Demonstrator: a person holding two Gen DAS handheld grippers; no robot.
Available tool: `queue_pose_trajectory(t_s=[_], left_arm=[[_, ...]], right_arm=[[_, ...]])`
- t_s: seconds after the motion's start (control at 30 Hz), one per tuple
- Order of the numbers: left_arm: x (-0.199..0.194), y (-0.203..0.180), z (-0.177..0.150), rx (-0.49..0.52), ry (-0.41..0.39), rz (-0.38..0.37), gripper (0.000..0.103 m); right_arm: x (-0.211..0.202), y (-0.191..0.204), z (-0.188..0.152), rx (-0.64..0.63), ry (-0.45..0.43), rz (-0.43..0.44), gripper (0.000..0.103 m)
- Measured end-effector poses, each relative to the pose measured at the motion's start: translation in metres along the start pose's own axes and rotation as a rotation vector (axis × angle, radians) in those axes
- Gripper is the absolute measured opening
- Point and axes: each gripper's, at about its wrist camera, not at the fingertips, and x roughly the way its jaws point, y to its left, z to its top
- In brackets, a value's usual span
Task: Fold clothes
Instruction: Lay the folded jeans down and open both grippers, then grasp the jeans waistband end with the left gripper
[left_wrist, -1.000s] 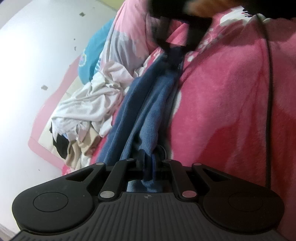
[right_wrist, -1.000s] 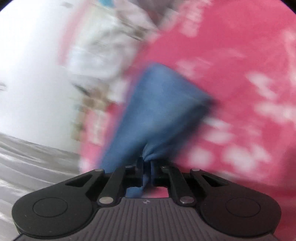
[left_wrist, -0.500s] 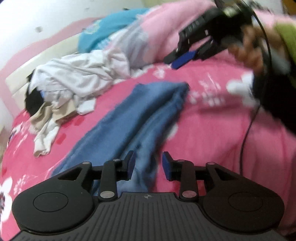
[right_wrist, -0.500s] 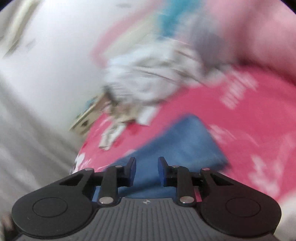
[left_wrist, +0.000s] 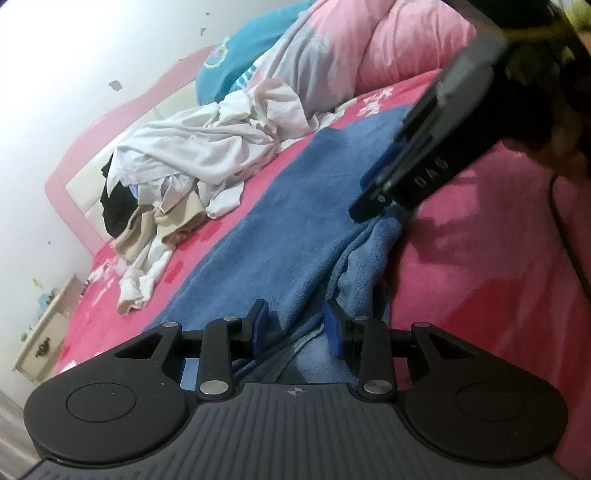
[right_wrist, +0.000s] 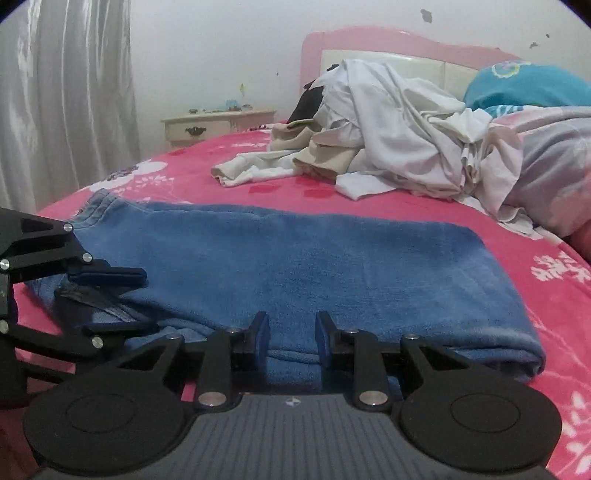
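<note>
Blue jeans (right_wrist: 295, 266) lie spread long and flat on the pink blanket (right_wrist: 554, 325), on the near side of the heap of white and beige laundry (right_wrist: 388, 147). Left gripper (left_wrist: 295, 328) sits at the jeans' bunched near end, jaws parted, nothing pinched. Right gripper (right_wrist: 291, 332) hovers at the near long edge, jaws likewise apart. Denim looks heavy, limp but thick, with good grip; I'd judge the stitched waistband or doubled edge the safest hold, pinching all layers together.

Soft indoor light, wall overexposed at left, fisheye-bent edges, slight blur.
</note>
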Motion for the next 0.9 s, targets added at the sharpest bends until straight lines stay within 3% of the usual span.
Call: queue_pose_trajectory(t_s=[0.03, 0.2, 0.33, 0.47, 0.73, 0.9], left_arm=[[0.000, 0.004, 0.003, -0.016, 0.008, -0.008, 0.033], [0.001, 0.016, 0.003, -0.108, 0.033, -0.041, 0.036], [-0.001, 0.013, 0.006, -0.111, 0.045, -0.032, 0.036], [-0.008, 0.026, 0.009, -0.196, 0.063, -0.041, 0.036], [-0.029, 0.067, 0.016, -0.435, 0.034, -0.057, 0.037], [-0.030, 0.094, 0.004, -0.577, 0.069, -0.010, 0.037]], right_arm=[[-0.001, -0.001, 0.007, 0.009, 0.012, 0.002, 0.030], [-0.028, -0.011, 0.038, 0.136, -0.103, 0.039, 0.030], [-0.030, -0.019, 0.055, 0.211, -0.088, 0.045, 0.030], [-0.031, -0.027, 0.073, 0.287, -0.069, 0.062, 0.035], [0.037, -0.019, 0.091, 0.240, 0.084, 0.039, 0.035], [0.083, -0.002, 0.089, 0.185, 0.154, 0.026, 0.035]])
